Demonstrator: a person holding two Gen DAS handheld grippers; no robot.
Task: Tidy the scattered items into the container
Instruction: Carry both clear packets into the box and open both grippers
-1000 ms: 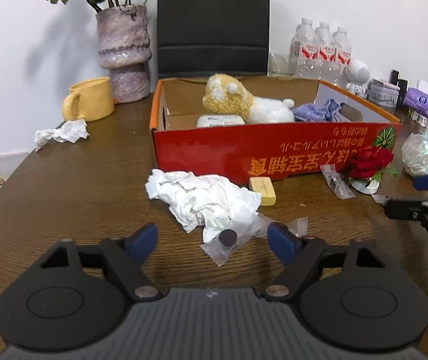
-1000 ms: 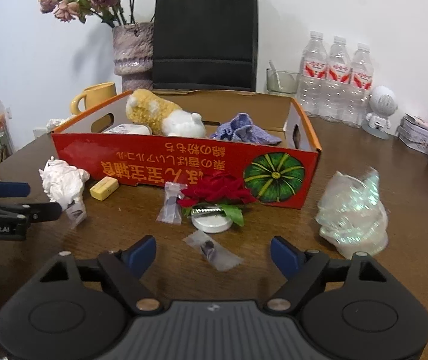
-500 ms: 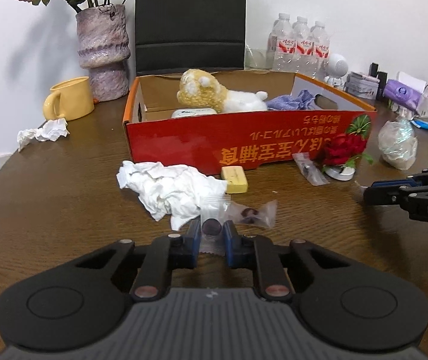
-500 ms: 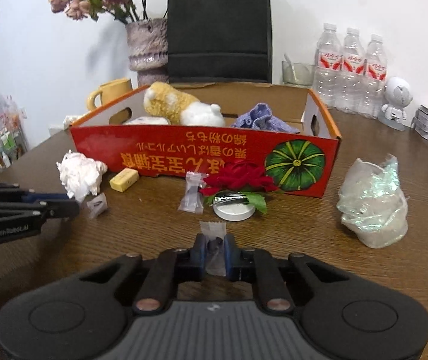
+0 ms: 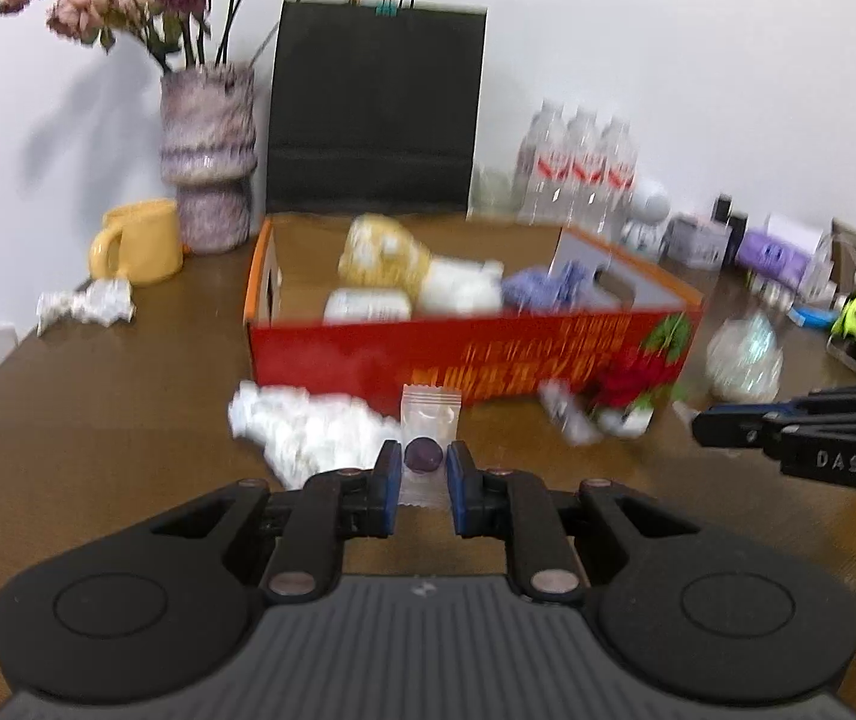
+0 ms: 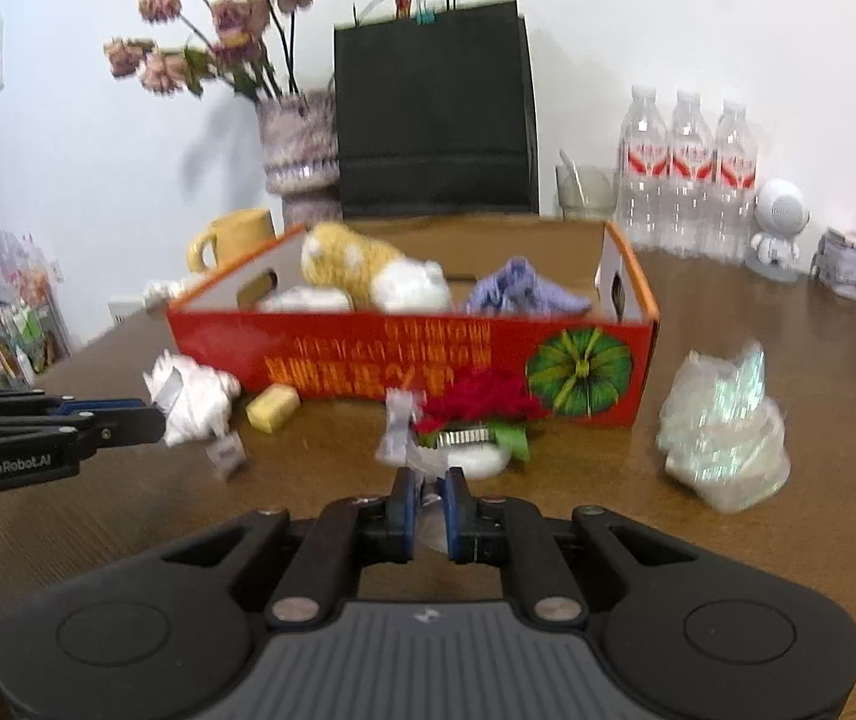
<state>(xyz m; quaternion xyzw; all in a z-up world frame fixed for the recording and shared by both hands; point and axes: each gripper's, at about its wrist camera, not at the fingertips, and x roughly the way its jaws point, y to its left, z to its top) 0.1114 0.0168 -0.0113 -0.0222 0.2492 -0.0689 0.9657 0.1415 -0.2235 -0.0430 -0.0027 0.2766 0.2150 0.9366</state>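
Note:
My left gripper [image 5: 422, 468] is shut on a clear plastic packet [image 5: 429, 420] with a dark round piece in it, held above the table in front of the red cardboard box [image 5: 487, 348]. My right gripper [image 6: 428, 492] is shut on a second clear packet [image 6: 422, 459], also lifted, in front of the box [image 6: 368, 354]. The box holds a yellow-white plush toy [image 5: 392, 261], a white pack [image 5: 368, 306] and a purple cloth [image 5: 553, 285]. On the table lie crumpled white tissue [image 5: 308, 426], a yellow block [image 6: 273, 408], another clear packet [image 6: 399, 426], a red flower clip [image 6: 475, 402] and a crinkled foil bag [image 6: 721, 432].
A yellow mug [image 5: 140, 243], a vase with dried flowers [image 5: 209, 162], a black paper bag [image 5: 374, 114] and water bottles [image 5: 577, 168] stand behind the box. Another tissue wad [image 5: 86, 306] lies at the left. Small items crowd the far right edge [image 5: 787, 258].
Both grippers, open a second ago, closed on a clear packet each and have lifted them off the table, rising toward the box.

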